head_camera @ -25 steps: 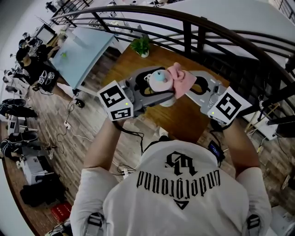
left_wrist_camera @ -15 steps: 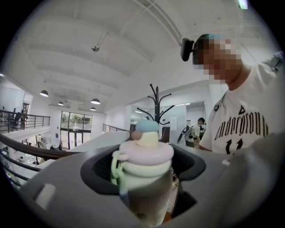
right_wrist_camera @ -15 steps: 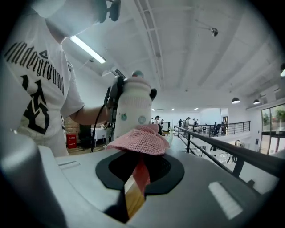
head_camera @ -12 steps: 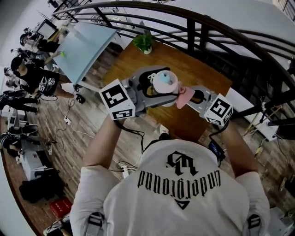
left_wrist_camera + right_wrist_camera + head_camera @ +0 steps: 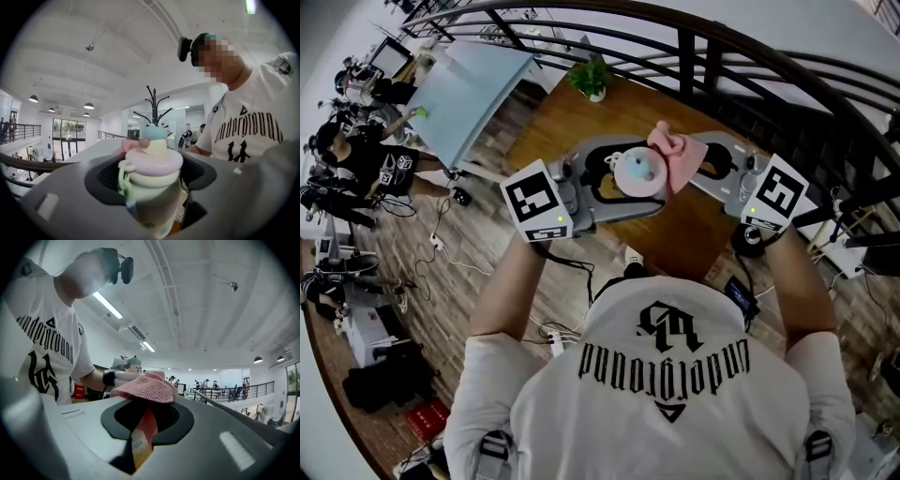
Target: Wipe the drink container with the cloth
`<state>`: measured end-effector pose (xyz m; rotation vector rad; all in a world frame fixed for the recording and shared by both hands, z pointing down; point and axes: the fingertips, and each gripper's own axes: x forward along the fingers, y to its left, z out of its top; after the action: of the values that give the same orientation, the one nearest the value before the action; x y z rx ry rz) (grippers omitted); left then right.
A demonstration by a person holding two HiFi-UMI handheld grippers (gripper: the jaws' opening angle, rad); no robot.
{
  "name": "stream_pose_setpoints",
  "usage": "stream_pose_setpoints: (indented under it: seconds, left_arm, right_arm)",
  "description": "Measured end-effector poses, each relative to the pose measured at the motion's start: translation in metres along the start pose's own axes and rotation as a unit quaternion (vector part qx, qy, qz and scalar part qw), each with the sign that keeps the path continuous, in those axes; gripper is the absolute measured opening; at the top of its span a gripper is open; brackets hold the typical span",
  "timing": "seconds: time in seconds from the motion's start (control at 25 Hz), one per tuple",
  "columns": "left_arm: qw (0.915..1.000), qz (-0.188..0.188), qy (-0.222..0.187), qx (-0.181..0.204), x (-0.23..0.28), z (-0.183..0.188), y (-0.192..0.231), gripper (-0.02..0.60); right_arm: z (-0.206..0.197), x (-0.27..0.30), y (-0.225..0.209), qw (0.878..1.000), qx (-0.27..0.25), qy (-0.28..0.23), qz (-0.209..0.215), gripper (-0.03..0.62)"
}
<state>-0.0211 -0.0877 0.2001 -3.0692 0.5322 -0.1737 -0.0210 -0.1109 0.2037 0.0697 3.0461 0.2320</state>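
Brown wooden table (image 5: 703,239) below me, black railing (image 5: 712,56) beyond. My left gripper (image 5: 630,190) clamps the pastel lidded drink container (image 5: 637,173). My right gripper (image 5: 694,172) pinches the pink knitted cloth (image 5: 677,155) just right of its lid.

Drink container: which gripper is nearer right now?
Left. The left gripper has its jaws closed around the drink container, holding it. The right gripper is beside it, pinching the pink cloth that appears to rest against the container.
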Motion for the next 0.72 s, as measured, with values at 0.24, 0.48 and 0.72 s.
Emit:
stream_pose_setpoints:
  seconds: [0.24,0.48,0.72]
  left_arm:
    - [0.9997,-0.024,-0.006,-0.001,0.004,0.003,-0.005,0.388]
    - [0.9988,-0.048,0.000,0.007,0.003,0.008,-0.017,0.388]
    - [0.9967,-0.080,-0.008,0.015,0.005,0.010,-0.034,0.388]
  right_arm:
    - [-0.074,-0.005,0.012,0.997,0.046,0.062,0.030,0.045]
    - [-0.091,-0.003,0.022,0.993,0.041,0.083,0.069,0.046]
    - [-0.020,0.004,0.019,0.995,0.019,0.032,0.096,0.045]
